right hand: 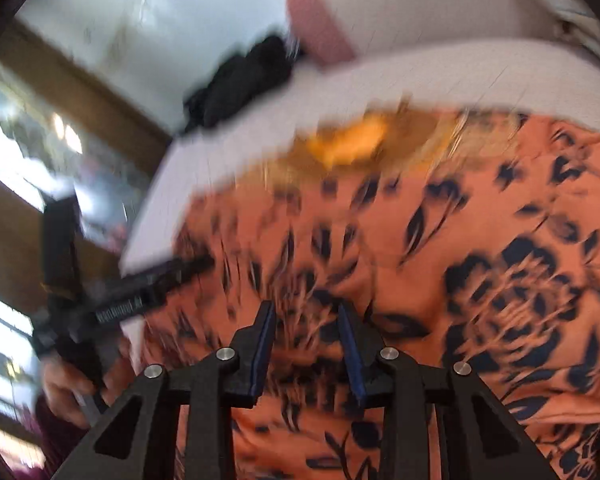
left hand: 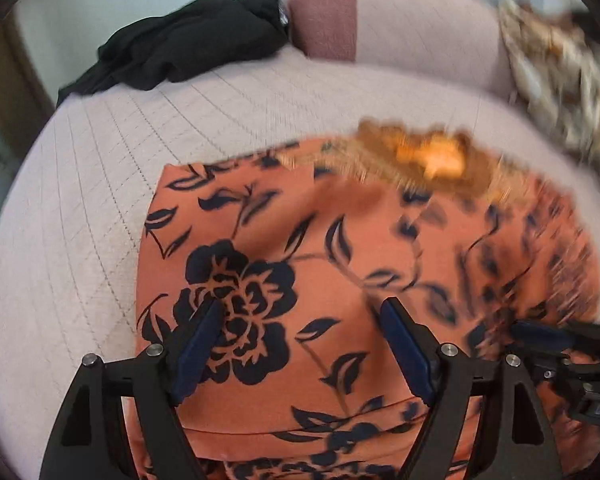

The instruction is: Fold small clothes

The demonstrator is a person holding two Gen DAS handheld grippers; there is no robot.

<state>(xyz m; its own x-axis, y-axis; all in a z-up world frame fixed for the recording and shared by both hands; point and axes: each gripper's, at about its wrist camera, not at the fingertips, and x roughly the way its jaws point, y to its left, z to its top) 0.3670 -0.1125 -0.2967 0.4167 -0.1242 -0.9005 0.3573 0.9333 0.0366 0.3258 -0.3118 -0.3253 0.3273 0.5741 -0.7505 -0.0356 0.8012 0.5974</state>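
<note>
Item 1, left gripper (left hand: 302,310): black frame, blue pads, jaws spread wide with nothing between them, poised over the near part of the garment.

Item 2, right gripper (right hand: 306,312): same build, jaws parted more narrowly, holding nothing; whether the tips touched the cloth could not be told through the motion blur.

Item 3, orange floral garment (left hand: 340,248): orange cloth printed with dark navy flowers and leaves, lying spread on the sofa seat directly beneath both grippers, its left edge straight. A seam or fold line crossed the near end. At the far edge sat a blurred golden-yellow patch (left hand: 428,152), identity unclear.

Handling, as judged: thin, light and limp, likely to drape and slide, no stiffness to hold a crease unaided. Best taken at a corner or along the straight left edge, pinching all layers together.

Item 4, quilted sofa seat (left hand: 100,184): pale, stitched in a grid.

Item 5, black garment (left hand: 188,44): crumpled at far left, well apart.

Item 6, pink cushion (left hand: 324,8): upright at the far back.

Item 7, patterned cloth (left hand: 560,72): far right, blurred.
</note>
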